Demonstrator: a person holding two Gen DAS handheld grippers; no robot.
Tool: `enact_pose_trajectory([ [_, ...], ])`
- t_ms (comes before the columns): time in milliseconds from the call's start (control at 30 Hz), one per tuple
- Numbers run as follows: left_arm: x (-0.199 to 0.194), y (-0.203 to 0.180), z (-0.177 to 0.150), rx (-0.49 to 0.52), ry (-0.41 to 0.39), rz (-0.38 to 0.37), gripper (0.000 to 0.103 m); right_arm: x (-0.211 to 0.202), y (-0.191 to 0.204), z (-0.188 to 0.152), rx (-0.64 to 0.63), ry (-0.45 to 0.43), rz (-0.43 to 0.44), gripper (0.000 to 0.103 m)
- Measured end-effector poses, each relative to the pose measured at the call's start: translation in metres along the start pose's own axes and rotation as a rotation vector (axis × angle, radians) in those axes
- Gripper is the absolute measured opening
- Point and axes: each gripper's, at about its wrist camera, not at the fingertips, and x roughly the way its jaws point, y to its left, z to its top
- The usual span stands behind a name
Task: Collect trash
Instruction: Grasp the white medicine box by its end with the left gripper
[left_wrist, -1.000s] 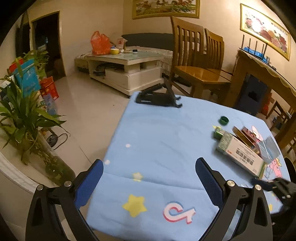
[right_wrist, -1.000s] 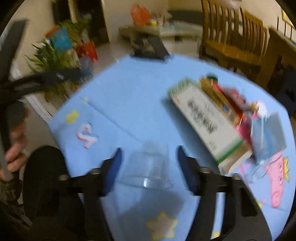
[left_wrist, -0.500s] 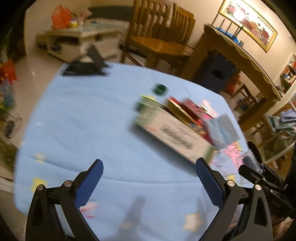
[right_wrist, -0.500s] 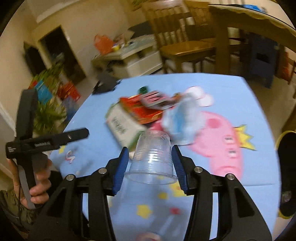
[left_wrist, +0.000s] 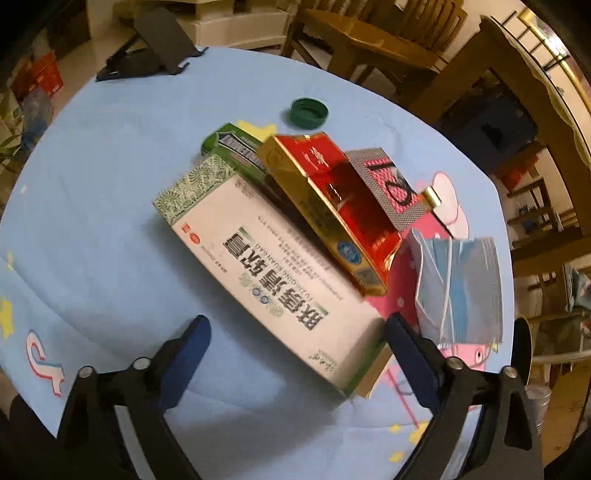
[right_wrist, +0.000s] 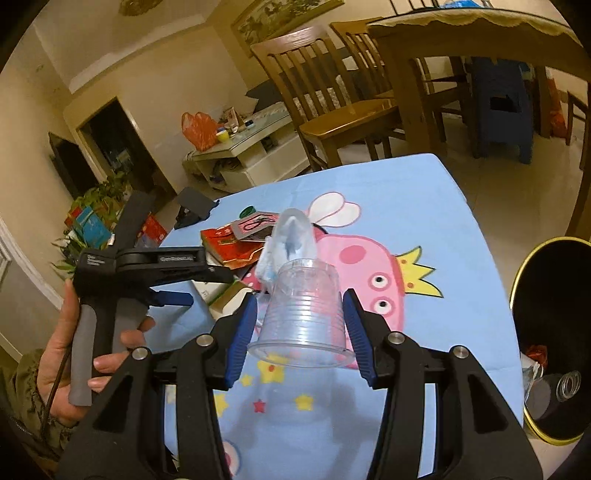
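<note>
My right gripper (right_wrist: 300, 314) is shut on a clear plastic cup (right_wrist: 301, 315), held upside down above the blue table. My left gripper (left_wrist: 295, 343) is open and empty, low over the near end of a white and green medicine box (left_wrist: 273, 273). On and beside that box lie a red and gold carton (left_wrist: 332, 206), a green box (left_wrist: 240, 151), a pink card pack (left_wrist: 388, 177), a blue face mask (left_wrist: 458, 288) and a green bottle cap (left_wrist: 309, 112). A black bin (right_wrist: 554, 332) with a yellow rim stands on the floor right of the table.
A black phone stand (left_wrist: 151, 48) sits at the table's far edge. Wooden chairs (right_wrist: 332, 96) and a wooden table (right_wrist: 461, 44) stand behind. The left gripper and the hand holding it (right_wrist: 110, 280) are at the table's left side. Plants (right_wrist: 96, 206) stand far left.
My left gripper has swung right and down toward the pile of boxes. My right gripper has lifted the cup and turned toward the bin side of the table.
</note>
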Motion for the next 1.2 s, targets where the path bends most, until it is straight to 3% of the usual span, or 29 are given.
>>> enact_pose_trajectory([
  [67,0.000,0.000,0.002,0.013,0.017,-0.017,0.066,-0.001,0.000,0.001,0.002,-0.017,-0.005,0.048],
  [200,0.000,0.014,0.012,-0.049,0.067,-0.066,0.061,-0.017,-0.004,0.002,0.020,-0.062,0.009,0.048],
  [467,0.003,0.028,0.024,-0.150,0.162,-0.111,0.059,-0.022,-0.010,-0.002,0.058,-0.067,-0.009,0.048],
  [567,0.006,0.022,0.029,-0.169,0.190,-0.075,0.060,-0.022,-0.011,-0.004,0.065,-0.068,-0.022,0.048],
  [667,0.005,0.009,0.025,-0.117,0.183,-0.015,0.061,-0.025,-0.011,-0.005,0.065,-0.078,-0.039,0.048],
  [800,-0.005,0.024,0.018,-0.058,0.162,-0.059,0.057,-0.032,-0.013,-0.008,0.070,-0.089,-0.051,0.048],
  [967,-0.023,0.064,-0.001,0.048,0.140,-0.043,0.055,-0.037,-0.021,-0.008,0.103,-0.097,-0.044,0.048],
  [1033,-0.027,0.069,-0.007,0.157,0.161,-0.061,0.056,-0.035,-0.020,-0.008,0.106,-0.094,-0.040,0.048],
  [1200,-0.028,0.079,-0.006,0.261,0.190,-0.065,0.058,-0.032,-0.013,-0.006,0.092,-0.090,-0.035,0.048],
])
